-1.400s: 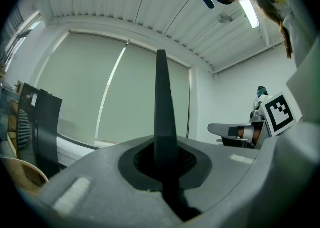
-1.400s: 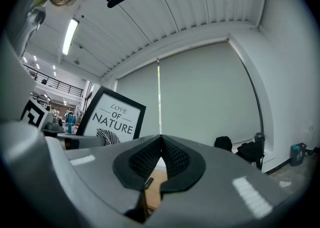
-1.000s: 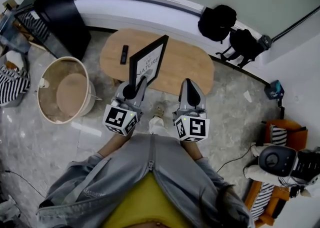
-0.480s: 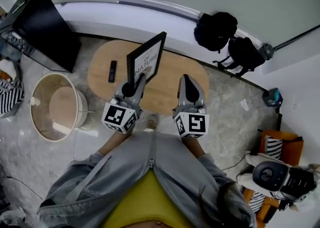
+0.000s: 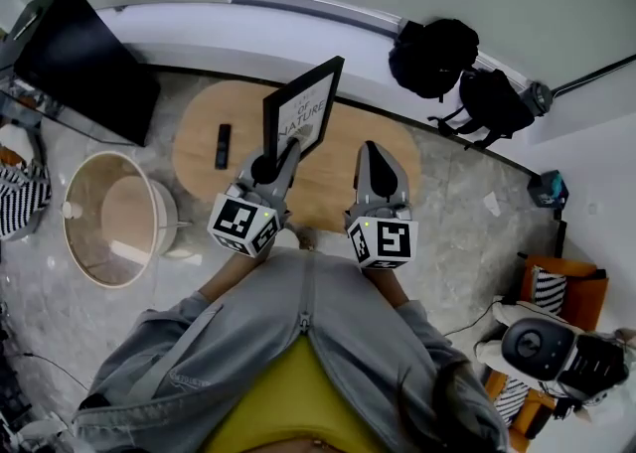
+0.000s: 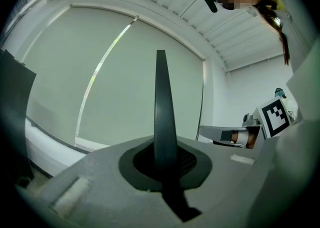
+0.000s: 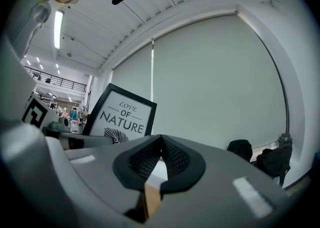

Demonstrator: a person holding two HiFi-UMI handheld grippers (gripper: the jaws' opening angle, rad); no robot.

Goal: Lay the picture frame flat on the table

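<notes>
Both forearms, grey sleeves, reach fwd side by side over the near edge of the surface [image 5: 348, 138]. L hand-held gripper [image 5: 279, 157] angles a bit right; R hand-held gripper [image 5: 372, 155] points straight ahead. Surface = oval wood top by a white wall. Black panel [image 5: 84, 59] & round tub [image 5: 104, 218] at left, remote [image 5: 224, 145] on the wood, black bags [image 5: 447, 59] at right. L jaws pinch the frame [image 5: 303, 108] by its lower edge; frame stands upright over the surface. R jaws pressed together, empty, just right of the frame.
</notes>
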